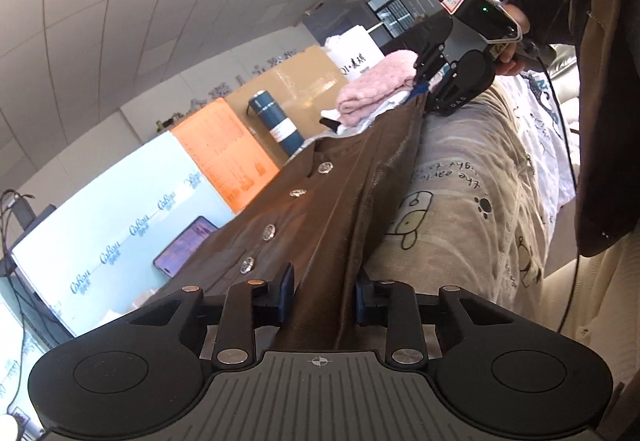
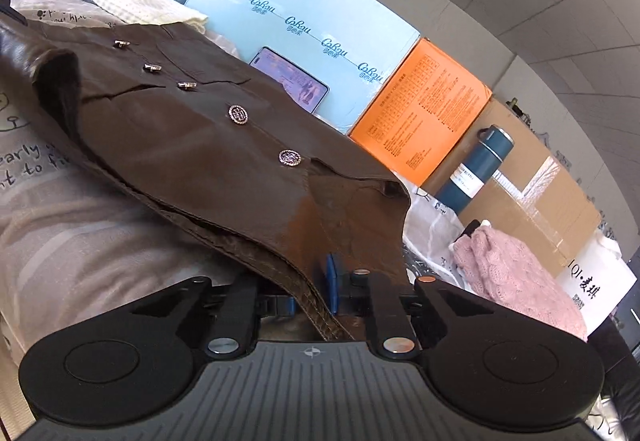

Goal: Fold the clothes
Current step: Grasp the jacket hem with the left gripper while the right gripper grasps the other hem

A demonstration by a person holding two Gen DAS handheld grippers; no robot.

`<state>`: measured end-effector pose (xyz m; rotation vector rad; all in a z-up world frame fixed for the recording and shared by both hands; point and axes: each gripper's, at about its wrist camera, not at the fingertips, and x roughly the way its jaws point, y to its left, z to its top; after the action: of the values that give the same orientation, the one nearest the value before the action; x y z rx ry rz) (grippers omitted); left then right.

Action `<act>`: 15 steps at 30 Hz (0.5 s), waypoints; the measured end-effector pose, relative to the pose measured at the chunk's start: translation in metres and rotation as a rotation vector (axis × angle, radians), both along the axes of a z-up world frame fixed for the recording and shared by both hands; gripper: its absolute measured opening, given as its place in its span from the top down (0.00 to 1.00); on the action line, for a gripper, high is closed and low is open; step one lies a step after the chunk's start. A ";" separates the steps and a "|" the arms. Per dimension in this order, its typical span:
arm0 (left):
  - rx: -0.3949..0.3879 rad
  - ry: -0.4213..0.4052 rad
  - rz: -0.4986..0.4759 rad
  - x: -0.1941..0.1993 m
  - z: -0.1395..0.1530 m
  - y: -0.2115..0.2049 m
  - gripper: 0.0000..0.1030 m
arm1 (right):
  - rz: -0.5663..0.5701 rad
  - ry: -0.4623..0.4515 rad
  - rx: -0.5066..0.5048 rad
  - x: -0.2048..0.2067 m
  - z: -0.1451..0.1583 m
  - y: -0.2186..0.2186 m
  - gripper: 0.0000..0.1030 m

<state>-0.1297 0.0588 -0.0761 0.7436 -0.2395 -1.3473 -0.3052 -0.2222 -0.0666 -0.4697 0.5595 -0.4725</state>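
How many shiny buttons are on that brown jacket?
5 show on the jacket in the right wrist view, in one row: three small far ones, two nearer ones. Folds may hide more.

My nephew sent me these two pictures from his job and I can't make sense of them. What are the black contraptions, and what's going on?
Each picture comes from a camera on a hand-held two-finger gripper; a person holds one per hand. The left gripper and the right gripper each pinch an edge of a brown leather garment with metal buttons, stretched over a printed bed sheet. In the left view you see the other gripper far off. Behind lie a pink sweater, a blue bottle and cardboard boxes.
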 end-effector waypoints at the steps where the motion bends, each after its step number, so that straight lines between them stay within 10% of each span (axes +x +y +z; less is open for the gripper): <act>1: -0.016 -0.013 0.014 0.001 0.000 0.000 0.72 | 0.005 -0.001 -0.001 -0.001 0.001 0.004 0.92; 15: -0.306 -0.103 0.197 0.024 0.023 -0.004 0.84 | 0.089 -0.136 -0.072 -0.003 0.038 0.037 0.95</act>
<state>-0.1061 0.0543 -0.0526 0.5630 -0.4331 -1.0573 -0.3081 -0.1847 -0.0291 -0.5245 0.3897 -0.4370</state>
